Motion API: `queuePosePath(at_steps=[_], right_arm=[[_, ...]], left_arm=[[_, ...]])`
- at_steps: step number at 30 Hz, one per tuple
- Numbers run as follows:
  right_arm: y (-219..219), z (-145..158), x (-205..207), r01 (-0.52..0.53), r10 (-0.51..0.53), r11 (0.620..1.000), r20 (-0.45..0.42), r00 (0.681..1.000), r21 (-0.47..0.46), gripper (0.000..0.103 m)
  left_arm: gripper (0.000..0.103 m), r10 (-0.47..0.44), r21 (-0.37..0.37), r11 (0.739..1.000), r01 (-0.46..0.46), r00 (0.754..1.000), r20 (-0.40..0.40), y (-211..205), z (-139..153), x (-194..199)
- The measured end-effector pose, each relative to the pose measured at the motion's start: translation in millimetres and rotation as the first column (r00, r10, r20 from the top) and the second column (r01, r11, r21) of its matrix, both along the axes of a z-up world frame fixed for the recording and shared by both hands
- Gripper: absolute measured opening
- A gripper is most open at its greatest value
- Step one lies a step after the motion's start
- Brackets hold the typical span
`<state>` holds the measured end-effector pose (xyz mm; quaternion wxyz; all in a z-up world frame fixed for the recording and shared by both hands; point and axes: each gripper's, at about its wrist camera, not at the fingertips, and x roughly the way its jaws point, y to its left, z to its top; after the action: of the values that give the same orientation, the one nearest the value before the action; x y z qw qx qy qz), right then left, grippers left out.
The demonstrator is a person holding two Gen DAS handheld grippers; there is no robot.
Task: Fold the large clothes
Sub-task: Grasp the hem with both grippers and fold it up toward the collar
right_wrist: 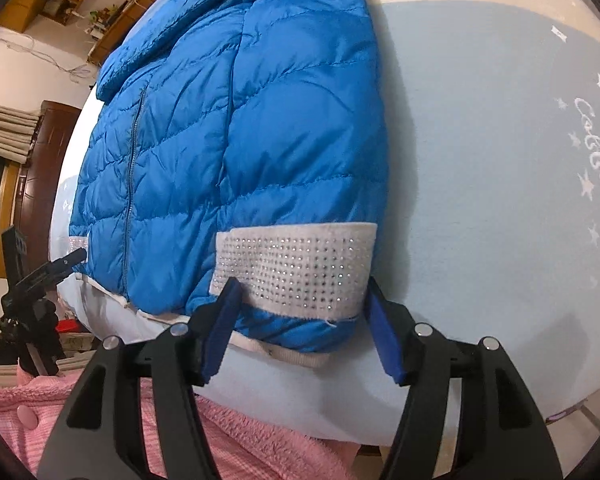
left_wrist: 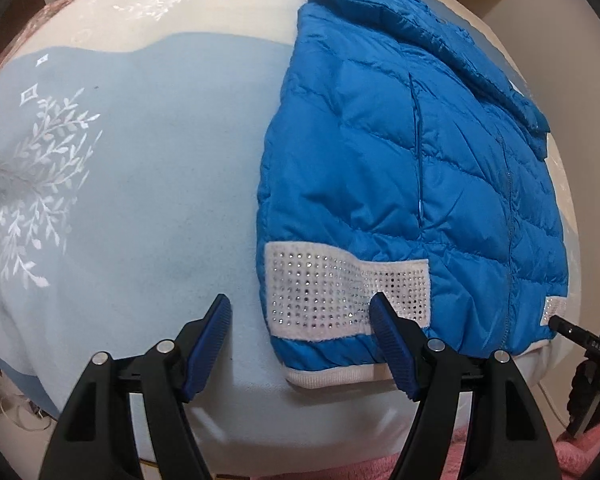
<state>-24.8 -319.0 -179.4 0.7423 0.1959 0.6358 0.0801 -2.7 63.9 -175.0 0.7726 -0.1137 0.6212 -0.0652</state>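
On the bed (left_wrist: 140, 200): a blue jacket (left_wrist: 400, 180) lying flat, folded in half.
Left tool (left_wrist: 300, 344) and right tool (right_wrist: 300, 328) both gape wide at its near hem, by the white studded band (right_wrist: 292, 268), gripping nothing.

Both wrist cameras look from close above the bed's near edge toward the blue jacket (left_wrist: 400, 168) (right_wrist: 236, 152), sharing its studded white band (left_wrist: 340, 296) (right_wrist: 296, 264).
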Motion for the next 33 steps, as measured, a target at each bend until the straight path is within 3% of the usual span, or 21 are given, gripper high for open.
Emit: queuePosePath(at_steps=[1, 4, 8, 11, 13, 18, 26, 30, 33], right_arm=[[-0.1, -0.4, -0.1, -0.001, 0.001, 1.0, 0.001, 1.0, 0.0, 0.062], [2.7, -0.8, 2.1, -0.016, 0.016, 1.0, 0.014, 1.0, 0.002, 0.048], [4.0, 2.3, 4.5, -0.025, 0.024, 0.999, 0.031, 0.999, 0.028, 0.021], [2.3, 12.4, 3.9, -0.046, 0.042, 0.997, 0.063, 0.997, 0.059, 0.013], [1.5, 21.4, 1.3, -0.063, 0.056, 0.995, 0.086, 0.995, 0.08, 0.011], [-7.1, 33.0, -11.7, -0.076, 0.065, 0.989, 0.086, 0.994, 0.129, 0.011], [-12.2, 7.7, -11.7, -0.049, 0.049, 0.993, -0.005, 0.999, 0.104, 0.01], [-15.7, 27.2, -7.9, -0.057, 0.054, 0.991, 0.035, 0.998, 0.121, 0.01], [-23.5, 56.1, 1.2, -0.043, 0.028, 0.986, 0.095, 0.995, 0.163, 0.01]], left_arm=[[0.072, 0.006, -0.006, 1.0, -0.006, 1.0, 0.002, 0.8, -0.4, -3.0], [0.07, 0.017, -0.027, 0.999, -0.017, 1.0, 0.006, 1.5, -0.6, -4.6], [0.037, 0.021, -0.102, 0.995, -0.019, 1.0, 0.015, 1.5, 1.4, -8.8], [0.021, 0.027, -0.124, 0.992, -0.023, 0.999, 0.031, 2.1, 6.7, -11.2], [0.016, 0.027, -0.149, 0.989, -0.017, 0.998, 0.063, 4.4, 17.9, -17.0], [0.015, 0.003, -0.16, 0.987, 0.012, 0.996, 0.093, 5.6, 37.2, -30.5], [0.015, 0.015, -0.149, 0.989, -0.018, 1.0, -0.017, 9.7, 1.1, -34.5], [0.014, 0.004, -0.21, 0.978, 0.001, 1.0, 0.021, 11.2, 25.6, -26.1], [0.014, 0.009, -0.289, 0.957, 0.017, 0.996, 0.088, 15.7, 59.5, -18.6]])
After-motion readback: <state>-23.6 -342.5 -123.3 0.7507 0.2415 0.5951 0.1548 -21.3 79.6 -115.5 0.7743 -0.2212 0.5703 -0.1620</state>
